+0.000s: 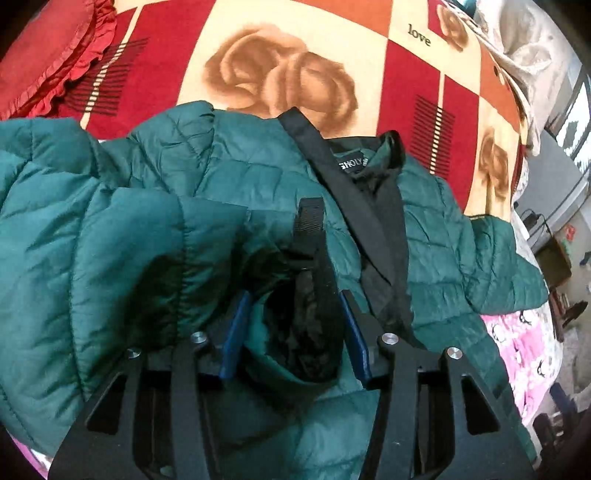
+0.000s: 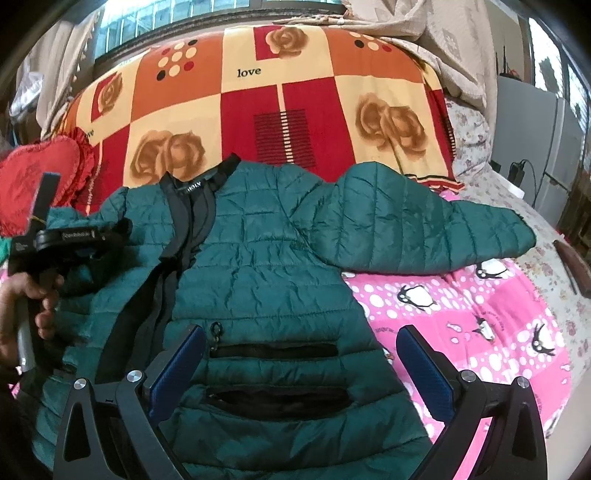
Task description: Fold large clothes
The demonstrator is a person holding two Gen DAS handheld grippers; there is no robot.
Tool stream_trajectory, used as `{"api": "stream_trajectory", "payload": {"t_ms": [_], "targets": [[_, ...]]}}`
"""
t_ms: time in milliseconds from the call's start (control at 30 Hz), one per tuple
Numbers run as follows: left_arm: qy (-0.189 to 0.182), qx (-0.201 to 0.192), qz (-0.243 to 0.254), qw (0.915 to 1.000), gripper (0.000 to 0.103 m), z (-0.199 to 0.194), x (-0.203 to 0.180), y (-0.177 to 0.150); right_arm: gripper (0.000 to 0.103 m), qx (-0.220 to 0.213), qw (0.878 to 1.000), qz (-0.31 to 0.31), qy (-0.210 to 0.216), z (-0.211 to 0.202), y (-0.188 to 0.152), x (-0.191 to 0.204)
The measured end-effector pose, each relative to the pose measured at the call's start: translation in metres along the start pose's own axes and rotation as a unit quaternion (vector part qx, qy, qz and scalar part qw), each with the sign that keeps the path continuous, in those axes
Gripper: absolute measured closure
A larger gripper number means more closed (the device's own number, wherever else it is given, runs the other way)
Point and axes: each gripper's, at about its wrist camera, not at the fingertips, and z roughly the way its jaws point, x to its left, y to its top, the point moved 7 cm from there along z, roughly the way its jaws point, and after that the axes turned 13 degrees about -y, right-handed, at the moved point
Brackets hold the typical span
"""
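One dark green quilted puffer jacket (image 2: 266, 258) lies spread on the bed, front up, collar toward the red and cream rose-print blanket (image 2: 295, 96), one sleeve reaching over the pink penguin-print sheet (image 2: 461, 314). My left gripper (image 1: 295, 325) has its blue pads closed partway around the other sleeve's black-lined cuff (image 1: 306, 332). My right gripper (image 2: 301, 365) hangs wide open over the hem, holding nothing.

Bed under rose-patterned blanket (image 2: 332, 122) in red, orange, cream; pink penguin sheet (image 2: 461, 314) nearer. Red frilled cushion (image 2: 33, 184) left. Daylit window (image 2: 184, 14) behind; pale curtain (image 2: 443, 44) right.
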Motion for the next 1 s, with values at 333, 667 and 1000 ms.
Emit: {"api": "stream_trajectory", "payload": {"t_ms": [333,667,1000], "targets": [[0.029,-0.032,0.015,0.9990,0.055,-0.052,0.012,-0.002,0.001,-0.038,0.987,-0.051,0.144,0.034,0.083,0.110],[0.077,-0.090,0.025,0.9926,0.055,-0.110,0.020,0.005,0.001,0.094,0.927,-0.025,0.363,0.087,0.074,0.248],[0.168,-0.160,-0.041,0.9719,0.055,-0.154,0.077,0.013,0.079,0.172,0.868,-0.047,0.463,0.089,0.053,0.284]]}}
